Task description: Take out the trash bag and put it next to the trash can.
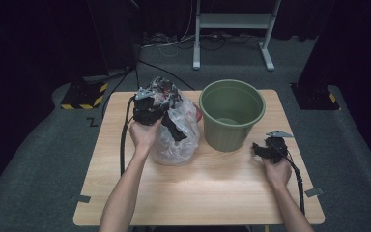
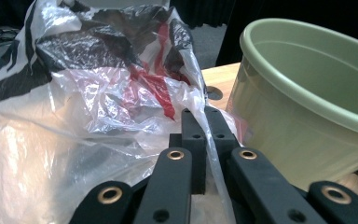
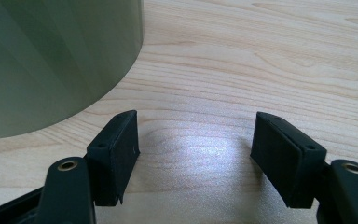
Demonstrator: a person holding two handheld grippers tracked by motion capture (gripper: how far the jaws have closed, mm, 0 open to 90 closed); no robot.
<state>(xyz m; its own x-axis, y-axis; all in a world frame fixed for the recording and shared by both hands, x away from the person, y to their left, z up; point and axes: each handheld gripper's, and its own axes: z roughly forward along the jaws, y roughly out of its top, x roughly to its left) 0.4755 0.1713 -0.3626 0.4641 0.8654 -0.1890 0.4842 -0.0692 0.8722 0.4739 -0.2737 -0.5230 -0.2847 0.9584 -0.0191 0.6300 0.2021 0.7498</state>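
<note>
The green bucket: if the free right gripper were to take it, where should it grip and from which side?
Probably the rim of the green bucket on its right, coming down from above. The wall is far too wide for the right gripper, whose jaws stand open over the table, while the thin rolled rim suits them. The plastic bag crowds the left.

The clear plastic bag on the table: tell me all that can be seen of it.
The clear, crinkled plastic bag is thin film with black and red print near its top. It stands bulging on the light wooden table, left of the green plastic bucket and close against it. Its contents can't be made out. The left gripper is shut on a fold of film at its upper edge, holding the top up.
</note>
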